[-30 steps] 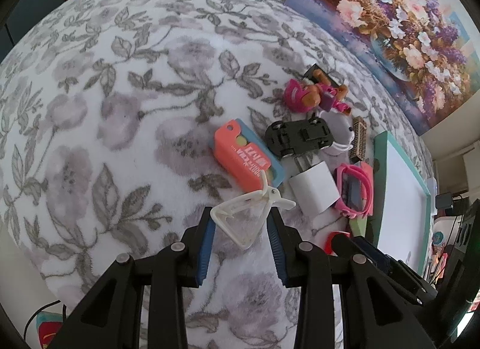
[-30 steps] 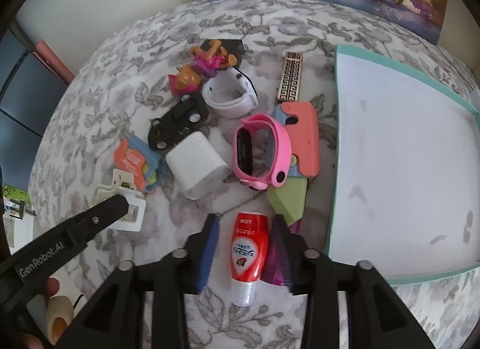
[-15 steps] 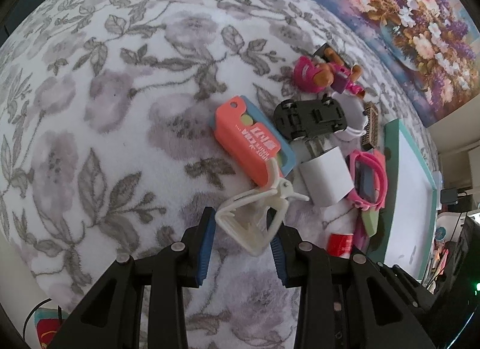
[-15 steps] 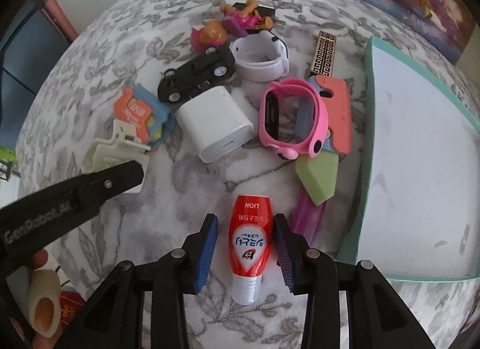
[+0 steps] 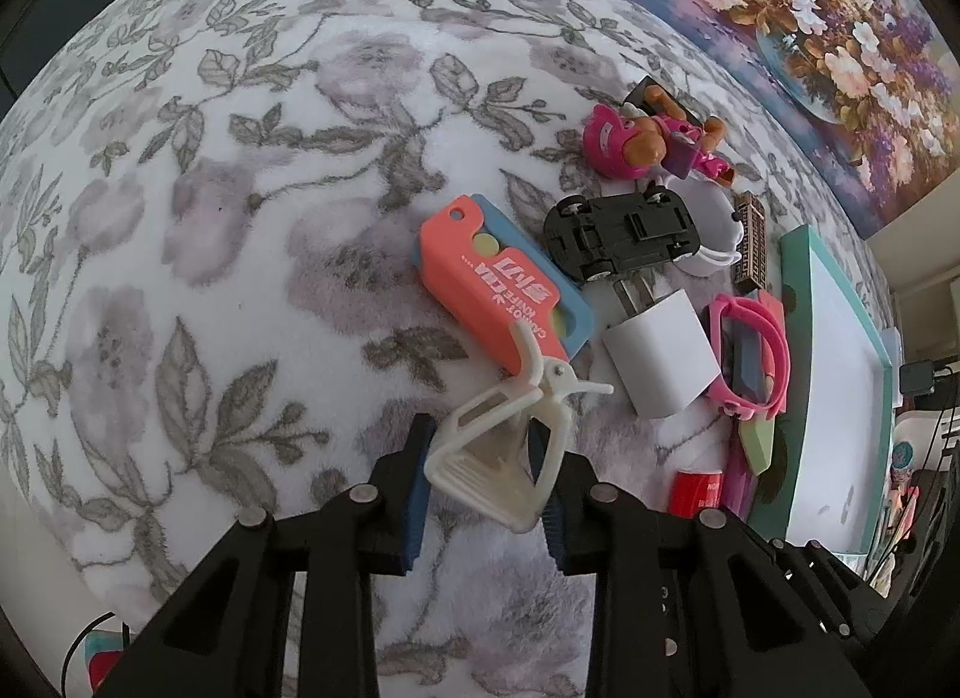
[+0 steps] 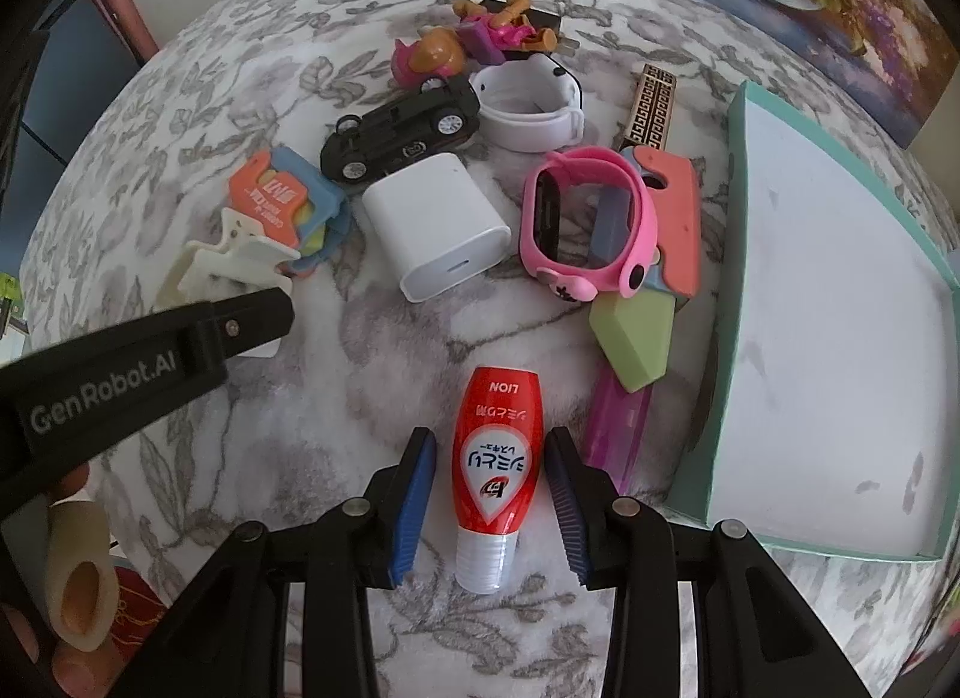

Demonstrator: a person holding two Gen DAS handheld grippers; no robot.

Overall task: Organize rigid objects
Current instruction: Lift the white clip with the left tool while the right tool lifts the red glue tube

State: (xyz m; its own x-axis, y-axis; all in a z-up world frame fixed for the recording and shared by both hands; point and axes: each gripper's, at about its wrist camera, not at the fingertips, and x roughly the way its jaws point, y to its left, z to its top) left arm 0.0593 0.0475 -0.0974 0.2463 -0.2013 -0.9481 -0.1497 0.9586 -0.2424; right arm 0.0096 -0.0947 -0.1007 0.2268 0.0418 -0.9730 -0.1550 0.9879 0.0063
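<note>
You see a cream plastic clip (image 5: 501, 452) at six o'clock, tilted; a red tube (image 6: 497, 458) lies flat, cap toward you.

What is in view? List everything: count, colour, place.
cloth: one, grey floral, under all
tray: one, teal, right
painting: one, floral, behind
figure: one, pink, far
car: one, black, beside figure
band: one, white, right of car
bar: one, gold, near tray
charger: one, white, centre
watch: one, pink, right of charger
knife: one, salmon, under watch
wedge: one, green, below watch
stick: one, purple, by tray
case: one, orange-blue, left
clip: one, cream, gripped
tube: one, red, near
left gripper: shut on clip
right gripper: open around tube
hand: one, holding left gripper
</note>
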